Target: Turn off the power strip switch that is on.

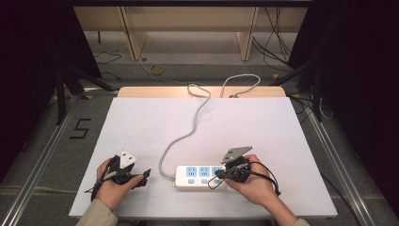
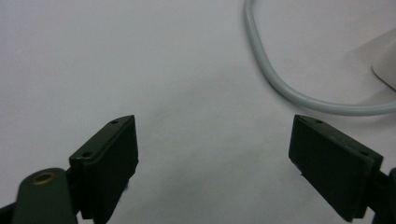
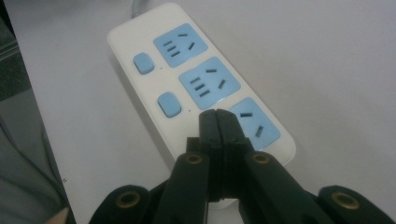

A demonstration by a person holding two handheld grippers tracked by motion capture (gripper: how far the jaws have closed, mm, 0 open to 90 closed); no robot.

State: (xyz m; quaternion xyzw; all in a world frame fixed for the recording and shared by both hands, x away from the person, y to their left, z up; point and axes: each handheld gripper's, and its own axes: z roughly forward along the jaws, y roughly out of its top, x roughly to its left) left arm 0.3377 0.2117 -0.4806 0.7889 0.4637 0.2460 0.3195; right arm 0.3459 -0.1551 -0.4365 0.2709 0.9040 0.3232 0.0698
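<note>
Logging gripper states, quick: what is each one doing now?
Left gripper: open, holding nothing.
Right gripper: shut, empty, over the power strip.

Power strip point(image 3: 140, 70): smooth white plastic casing, slight sheen; socket faces and switches in pale blue plastic. Cord point(image 2: 280, 88): smooth grey-white rubbery sheath, faintly glossy. Table top point(image 1: 141, 127): matt white sheet, even and unmarked; bare pale wood edge along far side. Left gripper point(image 2: 212, 154): matt black plastic pads, small screw recesses, brass-coloured metal eyelet. Right gripper point(image 3: 218, 122): same matt black finish, brass-toned rivets; dull grey plate on top in high view. Sleeve point(image 1: 96, 214): beige cloth.
</note>
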